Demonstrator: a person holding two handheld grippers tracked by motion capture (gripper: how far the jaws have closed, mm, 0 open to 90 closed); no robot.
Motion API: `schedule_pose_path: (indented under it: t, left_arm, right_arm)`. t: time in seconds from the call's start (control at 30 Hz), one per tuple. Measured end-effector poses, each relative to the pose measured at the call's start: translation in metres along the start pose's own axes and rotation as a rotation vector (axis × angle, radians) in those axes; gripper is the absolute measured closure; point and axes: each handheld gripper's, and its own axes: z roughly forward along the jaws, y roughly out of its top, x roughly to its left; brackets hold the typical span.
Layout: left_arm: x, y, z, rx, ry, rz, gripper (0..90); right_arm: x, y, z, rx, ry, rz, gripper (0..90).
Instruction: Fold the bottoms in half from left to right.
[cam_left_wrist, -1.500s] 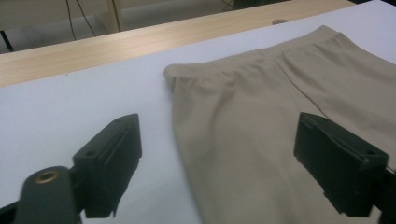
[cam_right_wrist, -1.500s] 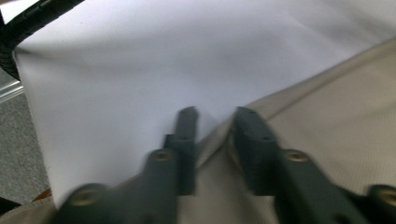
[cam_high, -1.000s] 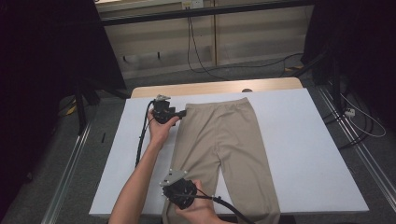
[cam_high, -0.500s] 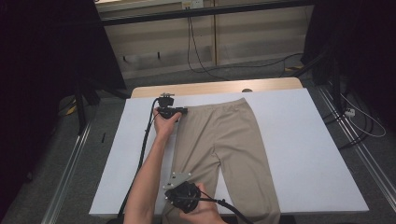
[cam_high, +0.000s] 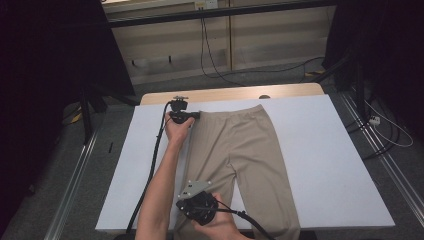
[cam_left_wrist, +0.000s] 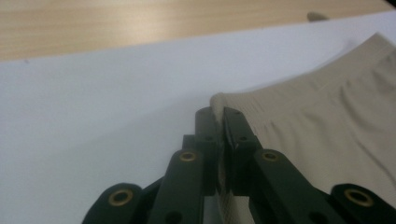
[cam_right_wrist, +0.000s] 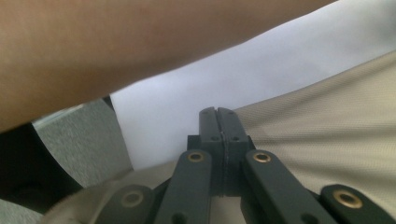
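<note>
Currently, one pair of beige trousers (cam_high: 240, 150) lies flat on the white table cover (cam_high: 325, 150), long axis running from the far edge toward the person, waistband at the far end and two legs toward the near edge. Two grippers are present. The left gripper (cam_left_wrist: 218, 122) has just been closing and pinches the waistband's left corner; its own view shows fabric between the jaws. The right gripper (cam_right_wrist: 218, 122) is pressed together over the left leg's hem; its own view shows the forearm (cam_right_wrist: 140, 51) above.
</note>
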Motion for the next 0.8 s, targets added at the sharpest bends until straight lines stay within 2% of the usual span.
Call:
schedule_pose_path:
  t: [0.2,0.27,0.3,0.37,0.47,0.5,0.57,0.7,0.73,0.8]
  left_arm:
    - [-0.003,0.014,-0.015,-0.032,-0.002,0.001,86.0]
    - [-0.004,0.018,-0.019,-0.039,0.015,0.018,86.0]
    - [-0.003,0.020,-0.022,-0.038,0.014,0.029,86.0]
    - [0.002,0.022,-0.028,-0.036,0.024,0.017,86.0]
    - [0.006,0.022,-0.032,-0.047,0.024,-0.004,86.0]
    - [0.008,0.023,-0.035,-0.042,0.028,0.010,86.0]
    - [0.009,0.024,-0.038,-0.045,0.029,0.013,86.0]
    - [0.013,0.030,-0.055,-0.058,0.040,0.004,86.0]
    - [0.013,0.030,-0.055,-0.058,0.040,0.004,86.0]
    - [0.016,0.034,-0.066,-0.064,0.059,0.008,86.0]
  right_arm:
    - [0.001,0.009,-0.011,-0.050,0.017,0.014,90.0]
    - [0.000,0.012,-0.015,-0.074,0.034,0.020,90.0]
    - [0.000,0.013,-0.018,-0.089,0.040,0.030,90.0]
    - [0.000,0.016,-0.022,-0.108,0.044,0.030,90.0]
    - [0.000,0.019,-0.022,-0.111,0.050,0.028,90.0]
    - [0.001,0.021,-0.023,-0.113,0.052,0.030,90.0]
    - [0.002,0.024,-0.023,-0.119,0.055,0.026,90.0]
    - [0.006,0.032,-0.024,-0.135,0.069,0.015,90.0]
    - [0.006,0.032,-0.024,-0.135,0.069,0.015,90.0]
    - [0.011,0.038,-0.025,-0.153,0.081,0.005,90.0]
